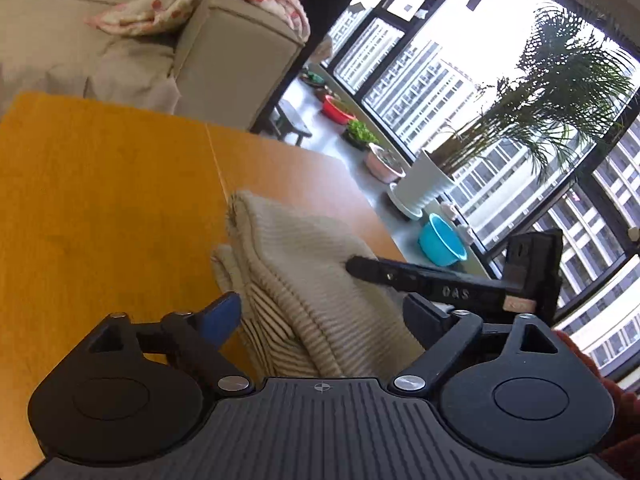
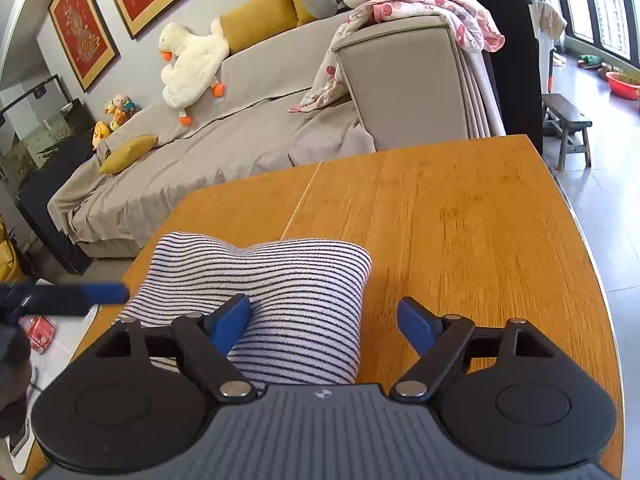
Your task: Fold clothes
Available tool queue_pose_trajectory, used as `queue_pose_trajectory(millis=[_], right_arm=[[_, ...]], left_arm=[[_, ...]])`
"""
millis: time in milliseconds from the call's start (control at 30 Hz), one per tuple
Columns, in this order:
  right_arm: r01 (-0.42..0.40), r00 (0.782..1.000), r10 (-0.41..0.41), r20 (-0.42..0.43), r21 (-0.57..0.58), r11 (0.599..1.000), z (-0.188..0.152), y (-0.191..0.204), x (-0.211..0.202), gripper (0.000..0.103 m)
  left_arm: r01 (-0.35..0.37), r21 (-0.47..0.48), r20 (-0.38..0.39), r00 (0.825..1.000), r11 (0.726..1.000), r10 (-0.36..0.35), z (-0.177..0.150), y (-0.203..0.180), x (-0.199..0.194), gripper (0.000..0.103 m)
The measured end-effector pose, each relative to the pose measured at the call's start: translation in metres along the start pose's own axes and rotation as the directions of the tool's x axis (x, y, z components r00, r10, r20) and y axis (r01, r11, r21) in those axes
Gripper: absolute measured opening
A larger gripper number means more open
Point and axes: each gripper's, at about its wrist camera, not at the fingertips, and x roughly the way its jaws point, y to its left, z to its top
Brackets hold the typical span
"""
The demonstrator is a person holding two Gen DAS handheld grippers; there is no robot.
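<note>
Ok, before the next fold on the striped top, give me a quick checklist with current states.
1. Left gripper open, top between the fingers: ok.
2. Right gripper open, nothing pinched: ok.
3. Striped top folded into a bundle, lying on the table: ok.
4. Table beyond the top bare: ok.
5. Grippers apart, not crossing: ok.
6. Bundle's underside layers even: cannot tell.

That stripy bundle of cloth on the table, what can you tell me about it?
It is a soft knitted garment, cream-white with thin dark stripes, folded into a thick rounded bundle whose far edge dips in the middle. It lies flat on the orange wooden table, near its left edge. The right gripper hovers over it with jaws wide, one blue pad on the cloth. From the left camera its layered folds show, the left gripper open around it.
</note>
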Motion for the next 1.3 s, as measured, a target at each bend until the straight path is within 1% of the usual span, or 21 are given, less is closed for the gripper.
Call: queue_pose_trajectory(millis=[33, 100, 133, 167, 267, 333, 400, 533, 633, 700, 767, 833, 933, 967, 1033, 1067, 1100, 1133, 1200, 1233, 1300], right_arm=[[-0.001, 1.0, 0.001, 0.002, 0.019, 1.0, 0.0, -0.001, 0.001, 0.088], [-0.004, 1.0, 0.004, 0.01, 0.052, 0.999, -0.002, -0.005, 0.0, 0.094], [-0.005, 1.0, 0.005, 0.013, 0.062, 0.998, -0.003, -0.006, -0.003, 0.1], [-0.006, 1.0, 0.005, 0.016, 0.069, 0.998, -0.004, -0.007, -0.007, 0.103], [-0.015, 1.0, 0.016, -0.012, 0.064, 0.998, -0.014, -0.008, -0.019, 0.103], [-0.035, 0.998, 0.038, -0.04, 0.078, 0.996, -0.023, -0.009, -0.025, 0.103], [-0.054, 0.996, 0.061, -0.058, 0.117, 0.992, -0.032, -0.01, -0.03, 0.103], [-0.052, 0.999, 0.048, 0.024, 0.258, 0.965, -0.051, -0.012, -0.034, 0.103], [-0.045, 0.998, 0.032, 0.058, 0.234, 0.971, -0.057, -0.007, -0.032, 0.103], [-0.051, 0.998, 0.046, 0.031, 0.212, 0.976, -0.054, -0.004, -0.03, 0.103], [-0.079, 0.996, 0.085, -0.023, 0.194, 0.978, -0.049, -0.003, -0.027, 0.103], [-0.085, 0.993, 0.097, -0.062, 0.172, 0.981, -0.046, 0.001, -0.025, 0.103], [-0.089, 0.993, 0.102, -0.064, 0.177, 0.98, -0.048, 0.004, -0.025, 0.103], [-0.126, 0.987, 0.142, -0.074, 0.187, 0.974, -0.049, 0.004, -0.023, 0.103], [-0.21, 0.967, 0.235, -0.094, 0.221, 0.952, -0.051, 0.005, -0.019, 0.103], [-0.246, 0.956, 0.276, -0.097, 0.246, 0.938, -0.053, 0.006, -0.017, 0.103], [-0.248, 0.956, 0.278, -0.096, 0.245, 0.937, -0.053, 0.008, -0.017, 0.103], [-0.239, 0.959, 0.266, -0.094, 0.234, 0.943, -0.054, 0.01, -0.017, 0.103], [-0.203, 0.969, 0.226, -0.096, 0.201, 0.958, -0.053, 0.016, -0.019, 0.103], [-0.187, 0.973, 0.208, -0.099, 0.191, 0.964, -0.053, 0.018, -0.019, 0.098], [-0.171, 0.979, 0.185, -0.085, 0.155, 0.973, -0.049, 0.026, -0.026, 0.091]], left_arm=[[0.006, -0.006, -0.017, 1.0, 1.0, -0.006, -0.004, 0.0, 0.004, 0.095], [-0.023, 0.015, -0.038, 0.999, 1.0, 0.023, -0.01, 0.0, 0.014, 0.088], [-0.036, 0.025, -0.051, 0.998, 0.999, 0.037, -0.012, 0.0, 0.02, 0.076], [-0.034, 0.026, -0.055, 0.998, 0.999, 0.035, -0.013, 0.001, 0.023, 0.073], [-0.012, 0.033, -0.052, 0.999, 0.999, 0.013, -0.014, 0.004, 0.025, 0.067], [-0.002, 0.032, -0.054, 0.999, 0.999, 0.004, -0.014, 0.006, 0.026, 0.068], [0.003, 0.027, -0.057, 0.998, 1.0, -0.001, -0.014, 0.008, 0.027, 0.069], [-0.001, 0.016, -0.058, 0.998, 1.0, 0.001, -0.016, 0.011, 0.029, 0.075], [-0.005, -0.004, -0.065, 0.998, 1.0, 0.004, -0.019, 0.014, 0.03, 0.081], [0.002, -0.029, -0.067, 0.998, 1.0, -0.004, -0.022, 0.019, 0.03, 0.083], [0.008, -0.047, -0.067, 0.998, 0.999, -0.011, -0.024, 0.021, 0.031, 0.084], [0.01, -0.054, -0.066, 0.998, 0.998, -0.013, -0.024, 0.022, 0.031, 0.085], [0.013, -0.056, -0.064, 0.998, 0.998, -0.016, -0.024, 0.022, 0.031, 0.084], [0.013, -0.055, -0.063, 0.998, 0.998, -0.017, -0.025, 0.021, 0.031, 0.084], [0.015, -0.052, -0.062, 0.998, 0.999, -0.018, -0.025, 0.021, 0.031, 0.083], [0.017, -0.05, -0.06, 0.998, 0.999, -0.02, -0.025, 0.02, 0.03, 0.081], [0.02, -0.047, -0.059, 0.998, 0.999, -0.022, -0.025, 0.019, 0.03, 0.08], [0.022, -0.045, -0.058, 0.998, 0.999, -0.025, -0.025, 0.018, 0.029, 0.077], [0.045, -0.051, -0.045, 0.998, 0.998, -0.048, -0.024, 0.015, 0.028, 0.067], [0.059, -0.056, -0.038, 0.997, 0.997, -0.061, -0.023, 0.014, 0.028, 0.055], [0.107, -0.071, -0.007, 0.994, 0.992, -0.107, -0.02, 0.016, 0.026, 0.054]])
